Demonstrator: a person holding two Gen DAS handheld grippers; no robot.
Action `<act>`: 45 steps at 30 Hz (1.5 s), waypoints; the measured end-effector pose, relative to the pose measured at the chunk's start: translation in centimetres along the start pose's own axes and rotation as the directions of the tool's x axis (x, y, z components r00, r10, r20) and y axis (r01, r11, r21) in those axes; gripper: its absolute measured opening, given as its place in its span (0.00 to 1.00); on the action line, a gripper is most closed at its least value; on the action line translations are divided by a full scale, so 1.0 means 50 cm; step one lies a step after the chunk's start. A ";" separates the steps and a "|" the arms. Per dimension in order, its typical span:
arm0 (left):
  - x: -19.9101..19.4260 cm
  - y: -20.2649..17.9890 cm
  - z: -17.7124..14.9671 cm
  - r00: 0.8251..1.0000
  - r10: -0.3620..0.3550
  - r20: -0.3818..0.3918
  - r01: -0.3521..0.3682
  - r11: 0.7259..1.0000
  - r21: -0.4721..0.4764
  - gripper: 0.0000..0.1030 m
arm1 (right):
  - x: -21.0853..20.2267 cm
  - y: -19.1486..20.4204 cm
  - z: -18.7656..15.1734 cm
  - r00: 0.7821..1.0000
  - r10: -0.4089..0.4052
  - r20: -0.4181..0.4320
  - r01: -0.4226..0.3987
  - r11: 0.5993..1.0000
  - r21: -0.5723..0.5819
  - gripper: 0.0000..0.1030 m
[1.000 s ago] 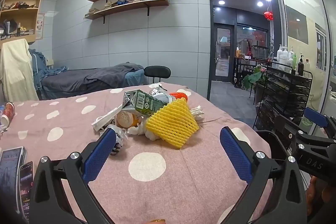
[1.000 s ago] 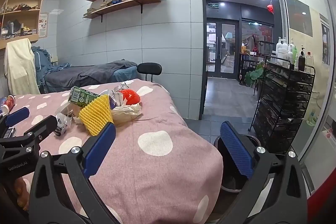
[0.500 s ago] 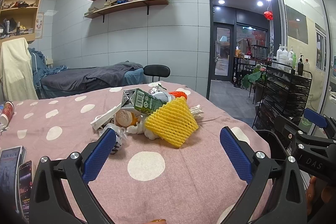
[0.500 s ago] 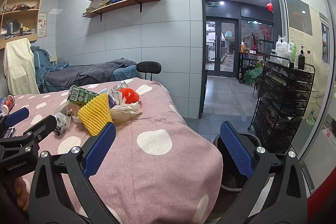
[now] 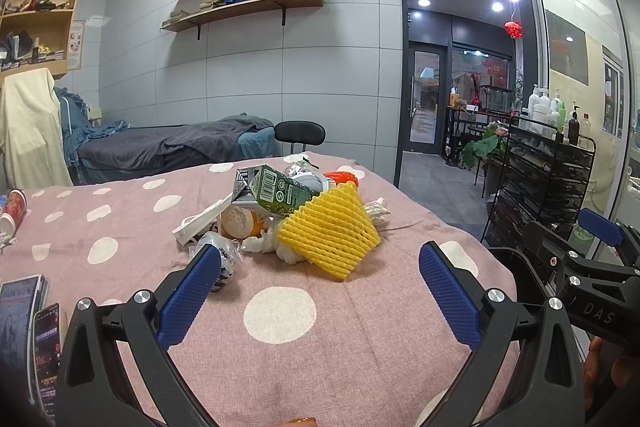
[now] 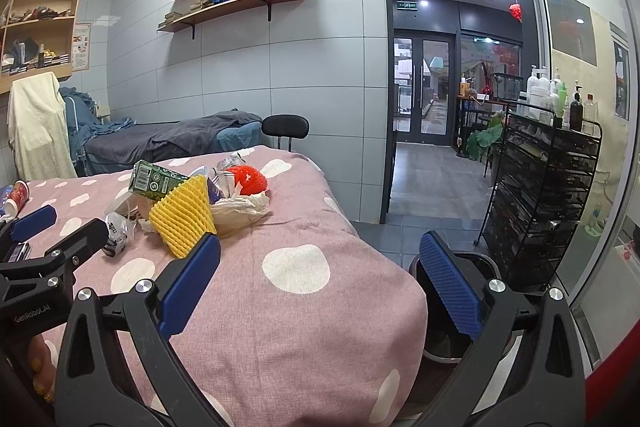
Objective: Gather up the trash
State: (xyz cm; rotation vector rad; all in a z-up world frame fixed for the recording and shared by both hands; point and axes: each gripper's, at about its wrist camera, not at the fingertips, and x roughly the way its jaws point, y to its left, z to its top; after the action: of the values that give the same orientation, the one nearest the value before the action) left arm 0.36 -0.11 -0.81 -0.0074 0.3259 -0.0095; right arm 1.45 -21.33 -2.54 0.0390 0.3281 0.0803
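A pile of trash lies on the pink dotted tablecloth [image 5: 280, 311]: a yellow foam net [image 5: 328, 237], a green carton [image 5: 280, 191], crumpled white tissue [image 5: 264, 245], a clear wrapper [image 5: 222, 247] and a red foam net [image 6: 248, 179]. My left gripper [image 5: 320, 291] is open and empty, a little short of the pile. My right gripper [image 6: 320, 283] is open and empty over the table's right corner, with the yellow net [image 6: 182, 223] to its left. A dark trash bin [image 6: 460, 291] stands on the floor below the right gripper.
Two phones [image 5: 28, 327] lie at the table's left edge, and a red cup [image 5: 12, 211] lies further back. A black wire rack [image 6: 540, 203] with bottles stands at the right. A black stool [image 5: 300, 133] and a bed are behind the table.
The left gripper has crept slightly nearer the pile. The right gripper has barely moved. Both stay open.
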 end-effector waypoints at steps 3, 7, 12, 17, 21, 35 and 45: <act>0.000 -0.001 -0.005 1.000 -0.001 -0.004 0.001 1.000 0.000 0.95 | 0.002 0.000 0.000 1.000 0.002 -0.004 -0.002 1.000 0.001 0.96; 0.003 0.000 -0.001 1.000 -0.002 -0.006 0.002 1.000 0.000 0.95 | 0.003 0.000 -0.001 1.000 0.001 -0.004 -0.001 1.000 0.000 0.96; 0.001 -0.003 -0.009 1.000 -0.003 -0.008 0.003 1.000 0.000 0.95 | 0.003 0.000 -0.001 1.000 0.003 -0.004 -0.003 1.000 0.001 0.96; 0.003 -0.001 -0.007 1.000 -0.001 -0.009 0.001 1.000 -0.001 0.95 | 0.006 0.002 -0.003 1.000 0.005 -0.007 -0.005 1.000 0.000 0.96; 0.003 -0.001 -0.003 1.000 -0.001 -0.009 0.001 1.000 0.000 0.95 | 0.011 0.004 -0.005 1.000 0.008 -0.010 -0.008 1.000 -0.001 0.96; 0.001 -0.002 -0.013 1.000 -0.003 -0.012 0.003 1.000 0.000 0.95 | 0.012 0.006 -0.005 1.000 0.009 -0.012 -0.009 1.000 0.000 0.96; 0.009 0.001 -0.005 1.000 -0.003 -0.016 0.003 1.000 -0.003 0.95 | 0.020 0.012 -0.003 1.000 0.014 -0.019 -0.014 1.000 -0.001 0.96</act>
State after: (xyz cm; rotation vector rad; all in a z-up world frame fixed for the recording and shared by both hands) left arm 0.71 -0.05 -1.18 -0.0111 0.3419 -0.0121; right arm 2.31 -20.63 -2.95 0.0391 0.3471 0.0950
